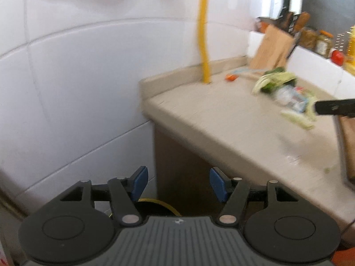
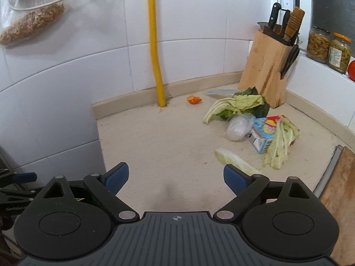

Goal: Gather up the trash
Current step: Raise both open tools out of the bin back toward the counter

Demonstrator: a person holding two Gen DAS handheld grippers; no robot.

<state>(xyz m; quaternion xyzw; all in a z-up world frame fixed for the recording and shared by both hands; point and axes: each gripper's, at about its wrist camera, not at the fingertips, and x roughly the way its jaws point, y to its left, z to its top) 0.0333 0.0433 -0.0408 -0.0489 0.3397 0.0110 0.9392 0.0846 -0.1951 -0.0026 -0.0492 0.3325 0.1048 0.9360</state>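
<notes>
We hold left tongs (image 1: 178,182) half open, empty, beside table (image 2: 155,137); right tongs (image 2: 176,176) wide, empty, above it. Trash uncollected: cabbage leaves (image 2: 238,105), juice carton (image 2: 264,133), plastic wrap (image 2: 238,127), orange peel (image 2: 194,99); all left

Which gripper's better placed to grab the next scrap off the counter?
Right. The right gripper is open over the counter, with the pale leaf scrap just beyond its fingers. The left gripper hangs off the counter's edge, facing the cabinet.
</notes>
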